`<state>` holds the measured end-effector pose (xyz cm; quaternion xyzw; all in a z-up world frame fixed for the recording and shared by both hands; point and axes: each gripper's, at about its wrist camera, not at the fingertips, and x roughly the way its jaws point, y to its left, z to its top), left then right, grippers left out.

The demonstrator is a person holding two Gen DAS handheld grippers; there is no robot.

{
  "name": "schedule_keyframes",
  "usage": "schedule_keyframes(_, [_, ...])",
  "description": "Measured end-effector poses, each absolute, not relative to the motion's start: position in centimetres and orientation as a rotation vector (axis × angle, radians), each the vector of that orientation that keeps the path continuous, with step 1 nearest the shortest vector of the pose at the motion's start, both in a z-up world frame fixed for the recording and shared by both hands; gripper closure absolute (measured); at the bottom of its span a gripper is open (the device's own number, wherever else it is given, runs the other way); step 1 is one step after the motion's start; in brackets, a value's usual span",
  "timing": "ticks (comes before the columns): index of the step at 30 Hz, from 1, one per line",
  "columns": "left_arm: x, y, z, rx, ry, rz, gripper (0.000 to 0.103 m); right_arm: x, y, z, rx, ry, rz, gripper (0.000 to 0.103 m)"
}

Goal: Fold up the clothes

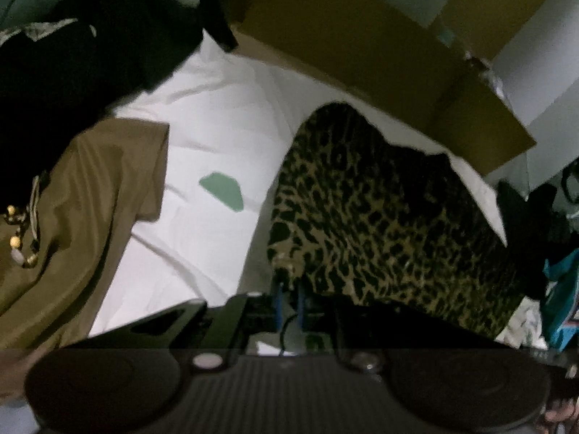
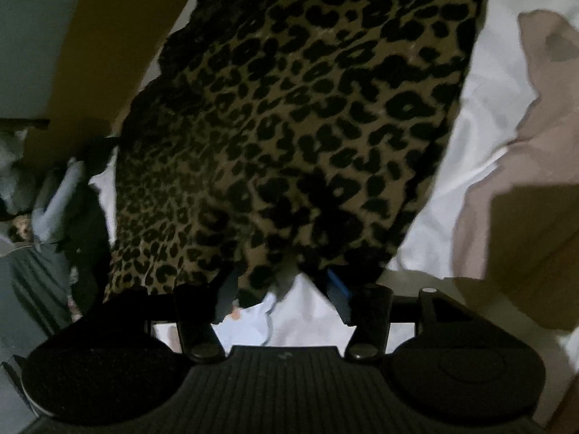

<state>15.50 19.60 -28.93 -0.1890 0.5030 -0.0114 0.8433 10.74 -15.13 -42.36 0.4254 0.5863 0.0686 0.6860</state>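
Note:
A leopard-print garment [image 1: 380,217] lies spread over the white bed sheet [image 1: 217,126]. My left gripper [image 1: 289,298] is shut on its near left corner, the two blue fingers close together with the cloth pinched between them. In the right wrist view the same leopard-print garment [image 2: 289,108] fills the middle. My right gripper [image 2: 282,285] stands open, its fingers [image 2: 228,289] spread wide. The garment's near hem hangs into the gap between them, and the pads are off the cloth.
An olive-brown garment [image 1: 90,199] with a beaded cord [image 1: 21,231] lies at the left, dark clothes [image 1: 72,54] behind it. A cardboard box [image 1: 362,36] borders the far side of the bed. A pale pink garment [image 2: 524,144] lies at the right, a clothes heap [image 2: 54,217] at the left.

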Motion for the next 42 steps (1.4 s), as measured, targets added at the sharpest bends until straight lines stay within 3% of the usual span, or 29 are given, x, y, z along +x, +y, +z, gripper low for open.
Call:
schedule_keyframes(13, [16.2,20.0,-29.4,-0.418,1.057,-0.022,0.095,11.6,-11.1,-46.1,1.048,1.335,0.102,0.041])
schedule_keyframes(15, [16.3,19.9,-29.3,-0.415,1.055,-0.024,0.095,11.7,-11.3,-45.9,1.080,1.299,0.094,0.046])
schedule_keyframes(16, [16.3,19.9,-29.3,-0.415,1.053,-0.024,0.095,11.8,-11.4,-45.9,1.088,1.293,0.091,0.056])
schedule_keyframes(17, [16.3,19.8,-29.3,-0.419,1.052,-0.023,0.095,12.0,-11.6,-45.8,1.091,1.291,0.088,0.076])
schedule_keyframes(19, [16.4,19.7,-29.1,-0.421,1.048,-0.023,0.095,12.4,-11.8,-45.8,1.087,1.307,0.088,0.102])
schedule_keyframes(42, [16.7,17.3,-26.3,-0.332,1.105,-0.004,0.095,12.7,-16.1,-40.3,0.928,1.414,0.091,0.103])
